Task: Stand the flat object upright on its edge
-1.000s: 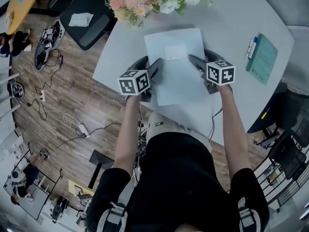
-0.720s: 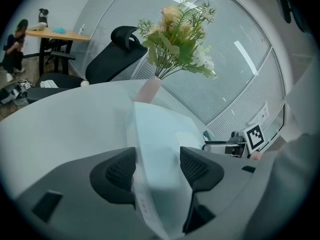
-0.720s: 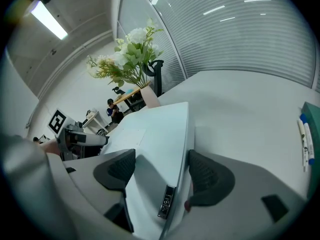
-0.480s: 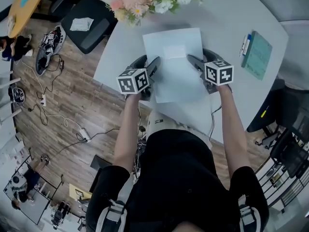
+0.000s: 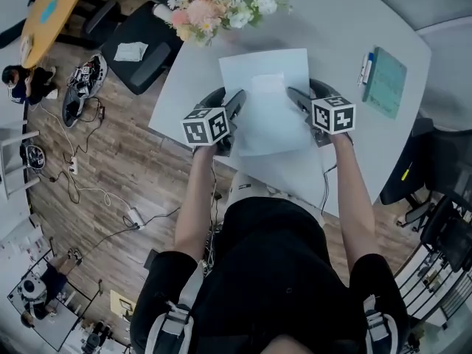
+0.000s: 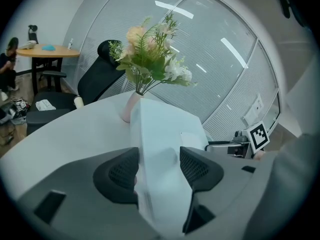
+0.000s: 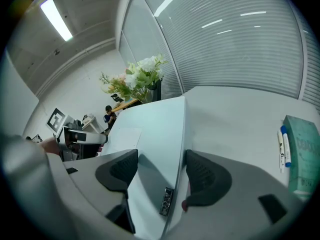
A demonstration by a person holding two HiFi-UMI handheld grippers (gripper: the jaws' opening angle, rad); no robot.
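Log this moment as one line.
flat panel: gripped both sides, not yet upright | left gripper: shut on panel | right gripper: jaws just closed further onto panel

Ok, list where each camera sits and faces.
Head view: on the person's head, facing steeply down at the table; shows torso, arms, left gripper, right gripper.
Left gripper view: rides the left gripper, looks along its jaws, which clasp the flat panel, toward the flowers.
Right gripper view: likewise from the right; its jaws have just been closing on the panel.
Both gripper views share panel and flowers.
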